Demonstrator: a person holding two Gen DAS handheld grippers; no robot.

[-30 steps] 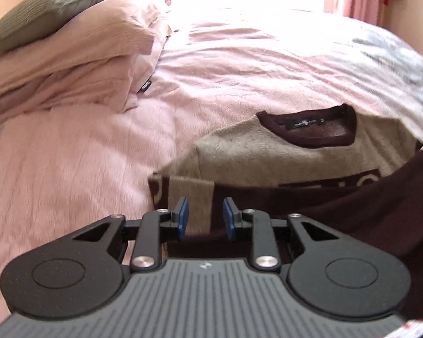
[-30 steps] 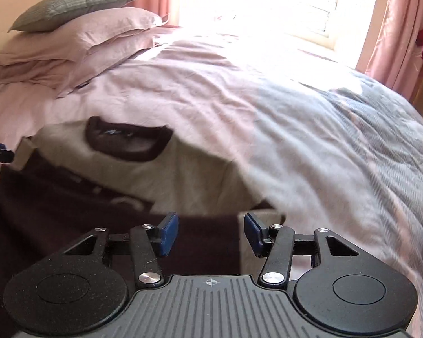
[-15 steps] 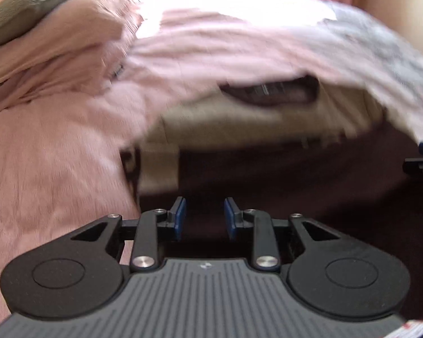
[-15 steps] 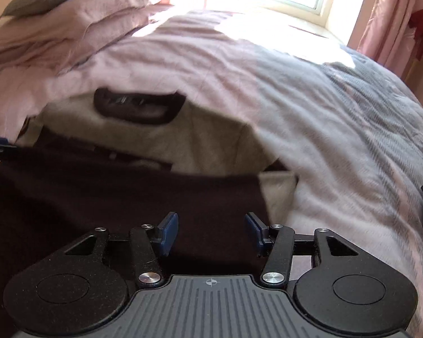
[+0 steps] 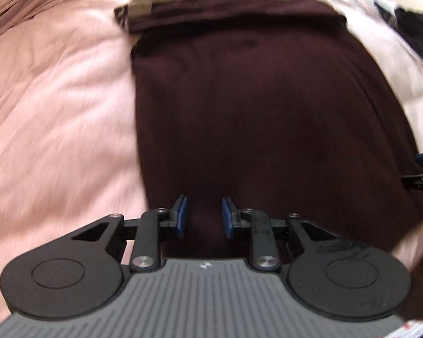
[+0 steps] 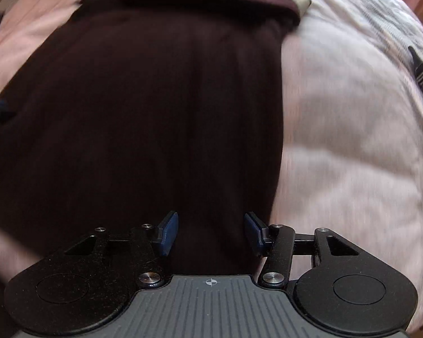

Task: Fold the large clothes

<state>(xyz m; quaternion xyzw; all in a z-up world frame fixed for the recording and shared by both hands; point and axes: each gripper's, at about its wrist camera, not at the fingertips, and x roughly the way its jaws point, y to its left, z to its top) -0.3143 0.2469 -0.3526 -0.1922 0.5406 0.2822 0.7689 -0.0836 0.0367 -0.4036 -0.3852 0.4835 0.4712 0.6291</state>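
So the sweater (image 5: pixel 268 98) is lying on the bed (image 5: pixel 56 112), stretched out straight ahead of both sets of fingers, dark maroon body nearest them and the tan band and collar at the far end. The left gripper (image 5: pixel 203 218) has its fingers only a little apart, with maroon cloth showing in the gap, but I can't tell if the pads actually bite it. The right gripper (image 6: pixel 210 232) has its fingers spread wider, also over dark cloth, and again no clear pinch. Everything's blurry. My read on the fabric: soft knit, floppy, light enough but big, so it'll sag and drag if you take it in the middle. I'd grab the near hem at its two corners, one per gripper, and keep the edge taut.
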